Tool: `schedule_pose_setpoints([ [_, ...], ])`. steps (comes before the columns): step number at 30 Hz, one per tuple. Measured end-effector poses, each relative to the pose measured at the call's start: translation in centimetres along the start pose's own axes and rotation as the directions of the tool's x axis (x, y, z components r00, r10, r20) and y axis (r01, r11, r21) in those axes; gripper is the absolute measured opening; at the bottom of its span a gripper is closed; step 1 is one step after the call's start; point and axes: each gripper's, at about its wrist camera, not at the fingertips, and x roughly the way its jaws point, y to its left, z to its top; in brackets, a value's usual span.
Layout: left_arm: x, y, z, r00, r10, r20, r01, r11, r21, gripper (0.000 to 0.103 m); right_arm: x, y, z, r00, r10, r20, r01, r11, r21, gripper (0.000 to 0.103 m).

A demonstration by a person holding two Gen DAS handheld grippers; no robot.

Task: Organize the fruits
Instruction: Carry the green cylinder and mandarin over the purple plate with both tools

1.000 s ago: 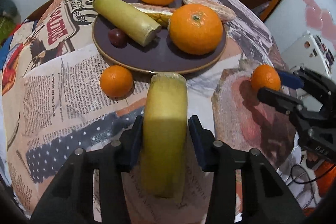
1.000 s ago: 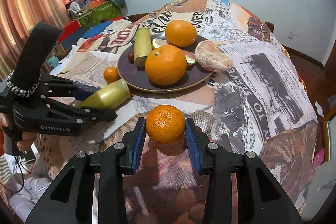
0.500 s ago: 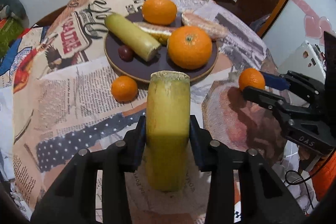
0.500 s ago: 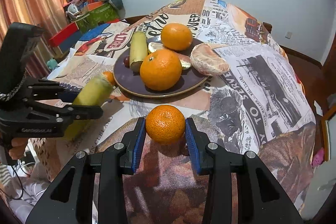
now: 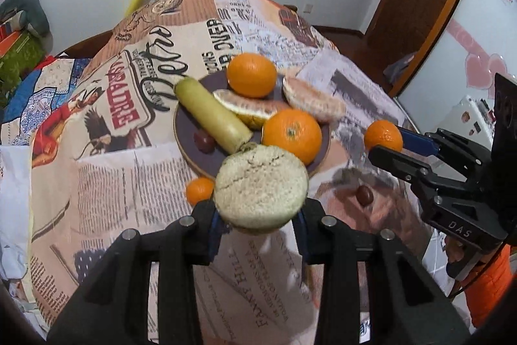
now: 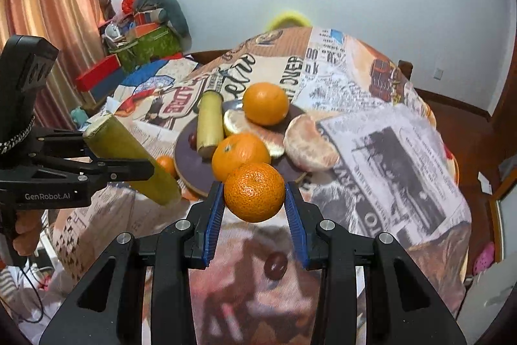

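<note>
My left gripper (image 5: 260, 215) is shut on a yellow-green sugarcane piece (image 5: 261, 185), held above the table with its cut end toward the camera; it also shows in the right wrist view (image 6: 129, 164). My right gripper (image 6: 255, 204) is shut on a small tangerine (image 6: 254, 192), lifted above the table, also seen in the left wrist view (image 5: 383, 136). A dark plate (image 5: 206, 160) holds another sugarcane piece (image 5: 213, 115), two oranges (image 5: 251, 75), peeled citrus pieces (image 5: 311, 101) and a grape (image 5: 203, 140).
A small tangerine (image 5: 199, 190) lies on the newspaper-print tablecloth left of the plate. A dark grape (image 6: 275, 261) lies on the cloth below my right gripper. The round table falls away at its edges. Clutter sits at the far left, a door at the right.
Both grippers have lifted their fruit higher off the table. The sugarcane piece has tilted so its cut end faces the left camera. A grape is now uncovered under the right gripper.
</note>
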Motion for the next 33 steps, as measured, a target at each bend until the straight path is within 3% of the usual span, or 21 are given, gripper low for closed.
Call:
schedule_pose_setpoints([
  [14, 2.7, 0.8, 4.0, 0.999, -0.002, 0.034, 0.003, 1.0, -0.026, 0.037, 1.9, -1.7, 2.7, 0.999, -0.017, 0.039, 0.017, 1.0, -0.004, 0.035],
  [33, 7.8, 0.9, 8.8, 1.0, -0.003, 0.028, 0.003, 1.0, 0.002, 0.037, 7.0, -2.5, 4.9, 1.0, 0.003, 0.005, -0.003, 1.0, -0.019, 0.035],
])
